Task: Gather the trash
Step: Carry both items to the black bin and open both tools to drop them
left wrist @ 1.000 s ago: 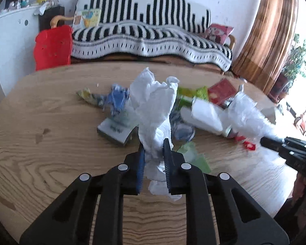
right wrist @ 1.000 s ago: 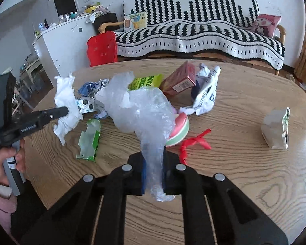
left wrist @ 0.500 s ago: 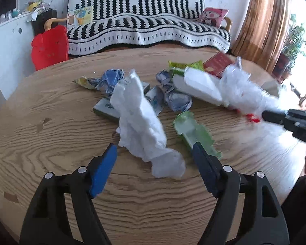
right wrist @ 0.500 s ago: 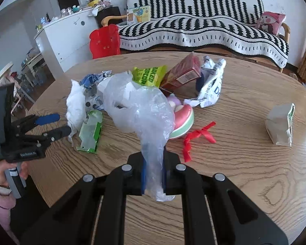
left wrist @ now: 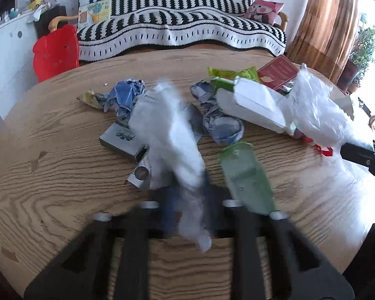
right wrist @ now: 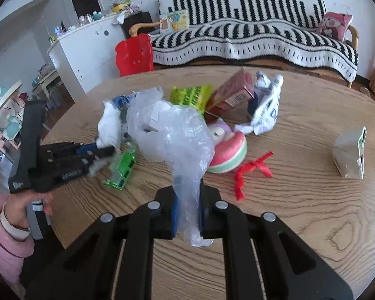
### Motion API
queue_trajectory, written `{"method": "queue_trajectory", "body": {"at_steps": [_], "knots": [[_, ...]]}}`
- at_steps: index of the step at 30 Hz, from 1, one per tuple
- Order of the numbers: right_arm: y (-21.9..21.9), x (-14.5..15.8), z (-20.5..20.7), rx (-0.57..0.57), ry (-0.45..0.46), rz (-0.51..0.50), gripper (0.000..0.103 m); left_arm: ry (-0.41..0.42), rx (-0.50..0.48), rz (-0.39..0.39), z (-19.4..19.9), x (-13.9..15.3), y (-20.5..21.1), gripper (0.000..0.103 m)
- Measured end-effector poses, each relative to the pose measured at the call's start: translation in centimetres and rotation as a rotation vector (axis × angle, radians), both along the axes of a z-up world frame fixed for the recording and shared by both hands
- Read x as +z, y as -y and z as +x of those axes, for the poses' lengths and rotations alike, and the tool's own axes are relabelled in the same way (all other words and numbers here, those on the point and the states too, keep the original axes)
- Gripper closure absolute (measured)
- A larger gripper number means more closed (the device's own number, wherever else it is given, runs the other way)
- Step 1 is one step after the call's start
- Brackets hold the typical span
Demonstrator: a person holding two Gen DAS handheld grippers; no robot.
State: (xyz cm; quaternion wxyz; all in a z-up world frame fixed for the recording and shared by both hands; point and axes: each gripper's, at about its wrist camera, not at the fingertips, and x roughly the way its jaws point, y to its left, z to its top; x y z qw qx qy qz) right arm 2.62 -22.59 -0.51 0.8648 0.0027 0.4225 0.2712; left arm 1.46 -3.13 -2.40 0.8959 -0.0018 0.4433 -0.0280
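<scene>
Left gripper (left wrist: 187,215) back down on the white tissue wad (left wrist: 167,135): jaws thrown wide half a second ago with the wad loose between them, now just snapped together again, blurred in the left wrist view but pinching the wad's lower tail, the bulk standing up over the fingers and leaning toward the litter. Reads as a regrip, lower and firmer than a second ago. Right gripper (right wrist: 187,215) unchanged, clamped on the neck of the clear plastic bag (right wrist: 172,135), bag mouth puffed up above the table (right wrist: 300,212). Remaining litter spread on the wood: green wrapper (left wrist: 245,175) just beside the left fingers, crumpled blue paper (left wrist: 125,95), flat grey carton (left wrist: 122,137), white box (left wrist: 255,105), red box (right wrist: 235,92), red ribbon (right wrist: 250,172), striped bowl (right wrist: 227,155), grey pouch (right wrist: 350,152) well apart. Likely next: tissue carried over to the bag opening, most of the collecting not yet done
</scene>
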Motion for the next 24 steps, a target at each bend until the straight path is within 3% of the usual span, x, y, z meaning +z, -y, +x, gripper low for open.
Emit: {"method": "queue_trajectory", "body": {"at_steps": [6, 14, 17, 19, 24], "knots": [[1.0, -0.8, 1.0, -0.039, -0.021, 0.015, 0.092, 0.128, 0.051, 0.001, -1.5, 2.4, -0.5, 0.092], [1.8, -1.1, 1.3, -0.101, -0.060, 0.054, 0.093, 0.135, 0.072, -0.038, -2.0, 3.1, 0.8, 0.092], [3.0, 0.0, 0.5, -0.138, -0.026, 0.088, 0.094, 0.169, 0.060, -0.066, -3.3, 4.8, 1.6, 0.092], [4.7, 1.8, -0.6, -0.173, 0.022, 0.162, 0.094, 0.210, 0.041, -0.086, -4.7, 6.4, 2.8, 0.092], [10.1, 6.5, -3.8, -0.275, 0.154, 0.313, 0.094, 0.257, -0.099, -0.111, -6.6, 10.6, 9.0, 0.092]]}}
